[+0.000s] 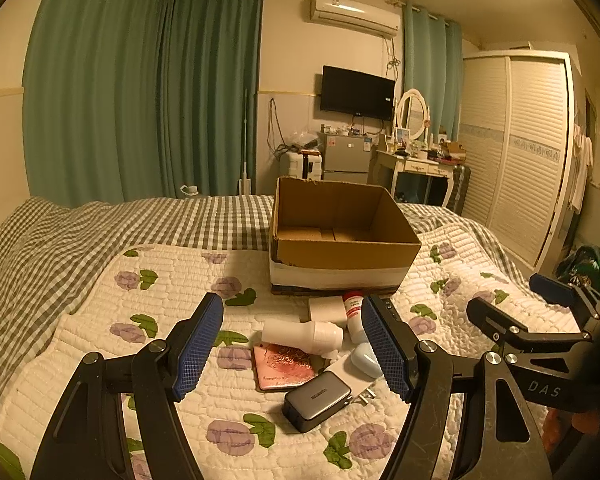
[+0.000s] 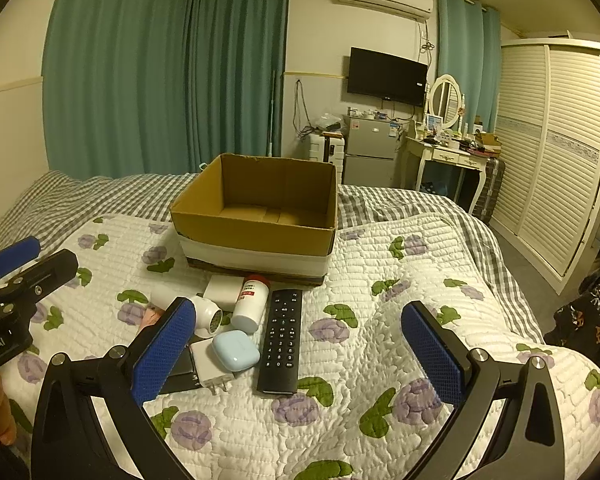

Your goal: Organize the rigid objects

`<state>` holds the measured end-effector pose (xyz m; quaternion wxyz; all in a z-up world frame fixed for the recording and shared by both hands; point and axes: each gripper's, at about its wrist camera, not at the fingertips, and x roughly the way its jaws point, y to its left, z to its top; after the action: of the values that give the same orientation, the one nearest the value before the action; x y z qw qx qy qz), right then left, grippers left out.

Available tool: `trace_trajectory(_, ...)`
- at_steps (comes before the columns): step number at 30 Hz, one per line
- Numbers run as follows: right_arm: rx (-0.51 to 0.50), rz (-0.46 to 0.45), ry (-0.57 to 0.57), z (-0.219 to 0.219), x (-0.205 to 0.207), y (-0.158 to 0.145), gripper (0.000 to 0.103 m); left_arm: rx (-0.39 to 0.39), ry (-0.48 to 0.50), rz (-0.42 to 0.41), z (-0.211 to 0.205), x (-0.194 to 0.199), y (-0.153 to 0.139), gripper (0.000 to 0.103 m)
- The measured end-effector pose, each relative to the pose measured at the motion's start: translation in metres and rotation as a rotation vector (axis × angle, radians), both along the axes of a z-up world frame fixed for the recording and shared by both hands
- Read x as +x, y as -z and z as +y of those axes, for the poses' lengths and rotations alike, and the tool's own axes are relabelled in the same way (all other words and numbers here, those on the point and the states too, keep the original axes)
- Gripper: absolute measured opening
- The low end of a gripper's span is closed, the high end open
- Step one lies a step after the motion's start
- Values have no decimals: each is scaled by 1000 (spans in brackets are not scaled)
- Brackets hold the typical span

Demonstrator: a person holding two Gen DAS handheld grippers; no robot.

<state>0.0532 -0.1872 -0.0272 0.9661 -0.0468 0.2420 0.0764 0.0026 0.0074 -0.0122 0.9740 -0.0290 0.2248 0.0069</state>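
An open, empty cardboard box (image 1: pixel 342 248) (image 2: pixel 256 228) stands on the quilted bed. In front of it lies a pile: a black remote (image 2: pixel 281 335), a white pill bottle with a red cap (image 2: pixel 251 302) (image 1: pixel 354 316), a light blue case (image 2: pixel 235 350) (image 1: pixel 366 359), a white charger plug (image 2: pixel 212 368), a grey power adapter (image 1: pixel 317 400), a pink booklet (image 1: pixel 284 366), a white handheld device (image 1: pixel 302 334) (image 2: pixel 207 316) and a white box (image 2: pixel 222 292). My left gripper (image 1: pixel 292 348) is open above the pile. My right gripper (image 2: pixel 300 356) is open above the remote.
The bed has a floral quilt (image 2: pixel 380 320) over a checked sheet (image 1: pixel 100 232). Beyond it are green curtains, a small fridge (image 2: pixel 366 152), a dressing table (image 2: pixel 444 156) and a white wardrobe (image 2: pixel 556 152). The right gripper shows at the right edge of the left wrist view (image 1: pixel 540 320).
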Motion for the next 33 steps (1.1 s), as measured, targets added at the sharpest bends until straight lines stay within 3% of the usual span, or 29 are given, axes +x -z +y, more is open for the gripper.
trace_trajectory(7, -30, 6, -31, -5, 23, -2, 103, -33, -12, 54, -2, 13, 13, 74)
trace_trajectory(13, -39, 146, -43, -11, 57, 32, 97, -20, -10, 206, -16, 39, 52, 74)
trace_trajectory(22, 40, 266, -78, -30, 73, 62, 97, 92, 2, 410, -27, 68, 112, 74)
trace_trajectory(25, 69, 295, -80, -33, 78, 66, 97, 39, 41, 454, -21, 77, 122, 74)
trace_trajectory(31, 92, 331, -89, -35, 82, 71, 97, 22, 153, 499, -30, 89, 129, 74)
trace_trajectory(33, 98, 331, -89, -36, 81, 71, 97, 83, 161, 532, -37, 90, 136, 74)
